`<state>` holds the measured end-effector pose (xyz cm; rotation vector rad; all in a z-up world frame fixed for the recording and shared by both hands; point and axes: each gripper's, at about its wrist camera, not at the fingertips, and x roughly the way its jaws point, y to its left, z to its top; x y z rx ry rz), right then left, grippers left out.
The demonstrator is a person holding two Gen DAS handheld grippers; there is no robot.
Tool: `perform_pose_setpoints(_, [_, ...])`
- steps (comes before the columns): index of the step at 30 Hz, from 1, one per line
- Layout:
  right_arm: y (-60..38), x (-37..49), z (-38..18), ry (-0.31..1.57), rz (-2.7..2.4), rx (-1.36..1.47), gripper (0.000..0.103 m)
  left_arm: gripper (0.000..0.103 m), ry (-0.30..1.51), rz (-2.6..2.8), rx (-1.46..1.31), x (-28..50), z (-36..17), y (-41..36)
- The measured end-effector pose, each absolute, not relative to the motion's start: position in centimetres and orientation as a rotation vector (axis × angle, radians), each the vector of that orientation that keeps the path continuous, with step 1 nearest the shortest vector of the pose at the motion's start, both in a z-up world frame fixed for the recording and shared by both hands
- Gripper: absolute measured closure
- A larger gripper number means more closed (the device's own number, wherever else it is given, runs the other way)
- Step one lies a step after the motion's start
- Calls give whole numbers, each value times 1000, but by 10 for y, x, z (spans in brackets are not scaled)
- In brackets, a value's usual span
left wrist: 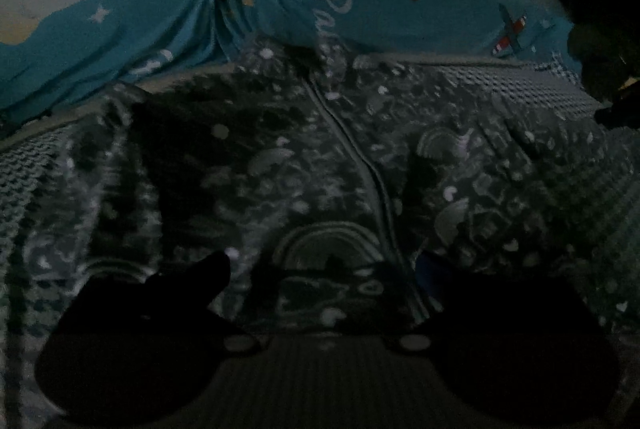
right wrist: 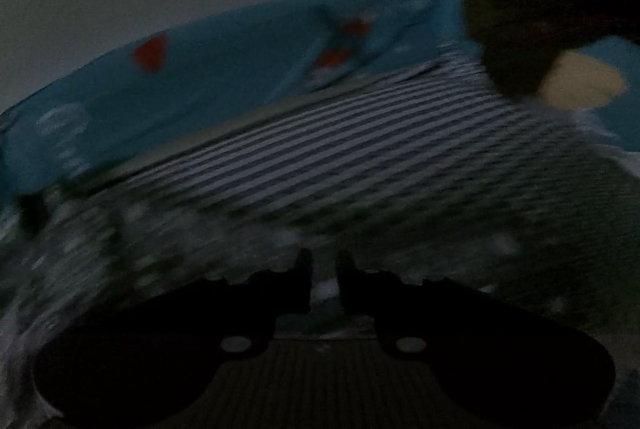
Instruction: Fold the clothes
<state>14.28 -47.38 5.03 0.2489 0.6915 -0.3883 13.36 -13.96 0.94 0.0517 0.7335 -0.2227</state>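
A dark grey patterned garment with pale rainbows and a zip down its middle lies spread out in the dim left wrist view. My left gripper is open just above its near part, with one finger on each side of a rainbow print. In the blurred right wrist view the same garment fills the lower left. My right gripper has its fingers nearly together, and a pale bit of cloth shows in the narrow gap between them.
The garment rests on a checked grey blanket, which looks striped in the right wrist view. Behind it lies a blue printed sheet against a pale wall. A dark, unlit shape fills the upper right corner.
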Motion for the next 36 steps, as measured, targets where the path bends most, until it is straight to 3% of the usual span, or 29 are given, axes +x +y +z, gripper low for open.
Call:
perform_pose_setpoints(9, [-398,149,41,755,-92,193,81,0,741,-144,-16,119,15,-118])
perform_pose_setpoints(13, [-381,156,34,782,-23,194,73,0,759,-99,-41,117,13,-109])
perform_pose_setpoints(24, [-342,178,10,855,50,128,69,0,737,55,-186,114,16,-62])
perform_pose_setpoints(25, [-341,179,8,858,50,122,71,0,734,71,-202,114,16,-57])
perform_pose_setpoints(26, [-339,179,6,859,49,116,84,0,731,87,-214,114,16,-52])
perform_pose_setpoints(27, [-337,179,5,859,51,103,89,0,726,101,-224,113,16,-48])
perform_pose_setpoints(36, [-351,176,10,839,-111,82,98,0,679,244,-304,104,17,-4])
